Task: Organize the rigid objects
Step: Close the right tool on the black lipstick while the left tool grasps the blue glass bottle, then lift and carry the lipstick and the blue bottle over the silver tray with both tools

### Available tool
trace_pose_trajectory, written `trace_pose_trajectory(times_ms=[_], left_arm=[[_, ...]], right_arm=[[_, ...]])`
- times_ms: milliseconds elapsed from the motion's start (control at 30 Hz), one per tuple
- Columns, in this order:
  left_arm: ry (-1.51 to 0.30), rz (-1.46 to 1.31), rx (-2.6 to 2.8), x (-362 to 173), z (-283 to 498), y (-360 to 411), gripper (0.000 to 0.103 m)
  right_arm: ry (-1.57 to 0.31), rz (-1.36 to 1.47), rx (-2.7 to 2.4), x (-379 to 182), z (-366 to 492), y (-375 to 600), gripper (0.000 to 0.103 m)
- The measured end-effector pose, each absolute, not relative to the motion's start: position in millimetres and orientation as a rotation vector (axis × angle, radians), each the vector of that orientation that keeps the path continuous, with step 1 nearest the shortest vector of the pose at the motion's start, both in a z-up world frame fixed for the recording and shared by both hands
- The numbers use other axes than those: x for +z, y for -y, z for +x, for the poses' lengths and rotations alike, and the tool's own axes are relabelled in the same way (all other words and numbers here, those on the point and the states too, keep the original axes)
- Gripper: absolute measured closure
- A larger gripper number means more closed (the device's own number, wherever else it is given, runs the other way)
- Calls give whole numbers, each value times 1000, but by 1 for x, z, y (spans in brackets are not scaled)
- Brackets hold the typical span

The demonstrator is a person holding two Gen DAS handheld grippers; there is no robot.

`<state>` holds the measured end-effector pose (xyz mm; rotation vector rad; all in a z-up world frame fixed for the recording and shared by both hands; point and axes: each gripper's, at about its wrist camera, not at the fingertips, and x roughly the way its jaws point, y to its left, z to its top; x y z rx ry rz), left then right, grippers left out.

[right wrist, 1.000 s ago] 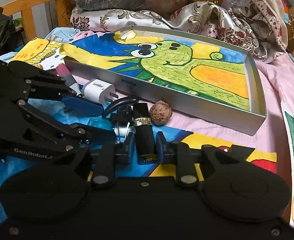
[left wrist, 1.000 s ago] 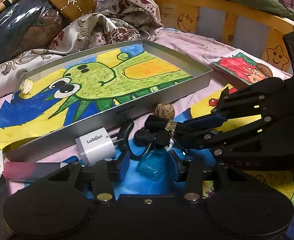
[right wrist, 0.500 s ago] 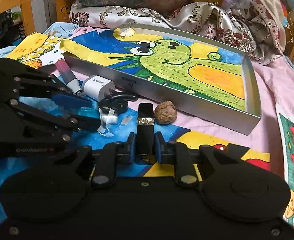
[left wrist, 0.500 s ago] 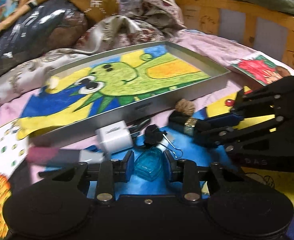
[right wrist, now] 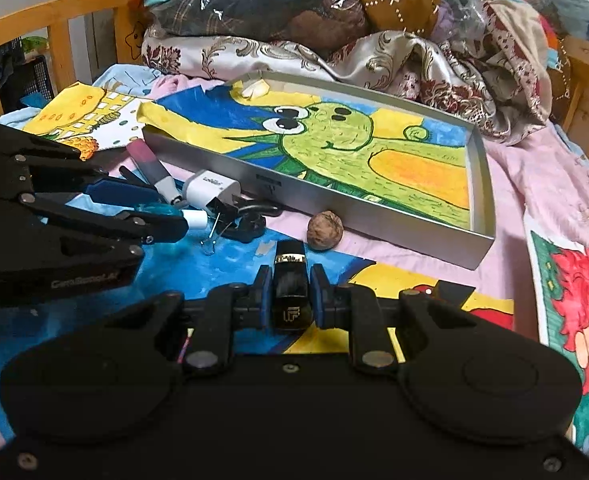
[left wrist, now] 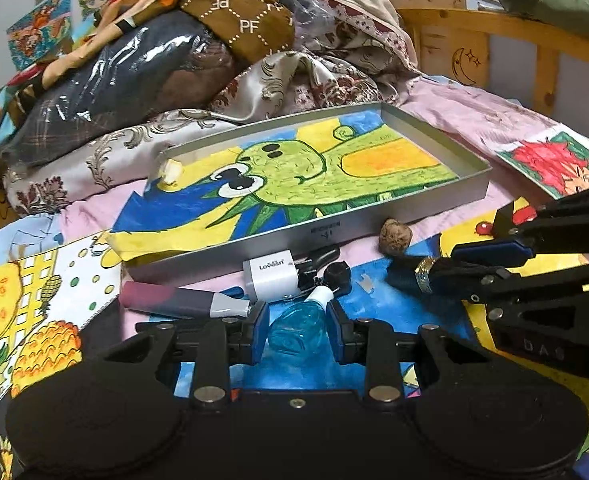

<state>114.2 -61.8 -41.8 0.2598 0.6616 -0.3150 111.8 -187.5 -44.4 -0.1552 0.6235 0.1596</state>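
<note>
You pinched the little blue bottle (left wrist: pixel 296 326) in your left gripper (left wrist: pixel 297 332) and the black tube (right wrist: pixel 290 286) in your right gripper (right wrist: pixel 290 298) — both had come up off the blue drawing (left wrist: pixel 374 304) since a second ago. The silver tray (left wrist: pixel 446 200) sat just behind them — I think they were ready to go in.

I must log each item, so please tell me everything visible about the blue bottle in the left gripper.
The blue bottle is small, of clear turquoise material like glass or plastic, with a white neck or cap at its far end. It lies between the pads of the left gripper, which are shut on its sides, neck pointing away toward the charger and a black binder clip. Whether it is lifted off the blue drawing below, I cannot tell.
</note>
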Motion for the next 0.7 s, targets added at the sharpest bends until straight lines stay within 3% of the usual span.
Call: trace_pose_trajectory(times_ms=[433,700], left_arm=[[-564,236,-254,-2,127,60,70],[-565,155,-257,-4,137,43,70]], right_arm=[[-483,-151,141,-15,98,195,90],[-461,-132,144,-5,95,200,90]])
